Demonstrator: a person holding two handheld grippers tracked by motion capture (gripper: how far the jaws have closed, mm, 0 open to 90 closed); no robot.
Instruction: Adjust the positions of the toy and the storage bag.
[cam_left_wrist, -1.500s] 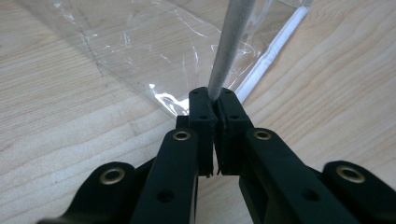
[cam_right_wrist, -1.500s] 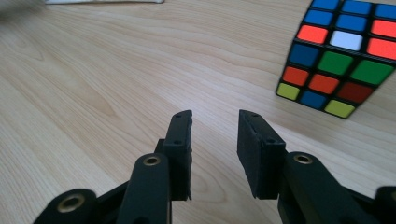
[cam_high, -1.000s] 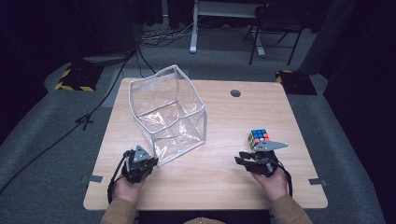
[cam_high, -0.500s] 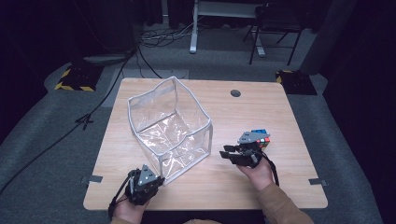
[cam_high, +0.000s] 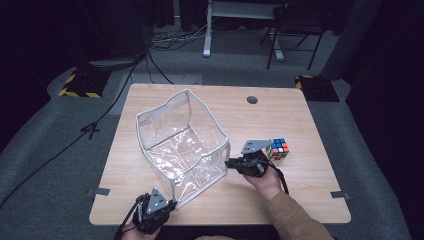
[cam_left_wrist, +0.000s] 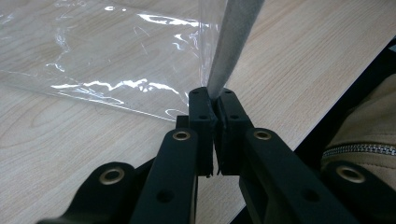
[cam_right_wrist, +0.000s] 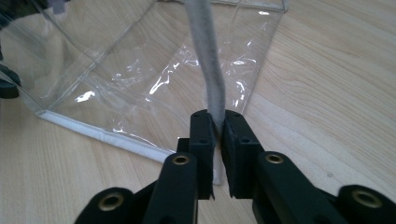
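The 2 black grippers, left gripper and right gripper, each clench the grey-edged clear plastic box; keeping both pulls even should avoid creasing.

Left hand cut off at bottom edge; cube partly behind grey plate.

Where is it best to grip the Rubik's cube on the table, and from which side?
Probably from above, jaws closing on two opposite flat side faces of the Rubik's cube. It sits flat on the table, with free space around it; the right gripper, beside it, is shut on the clear bag.
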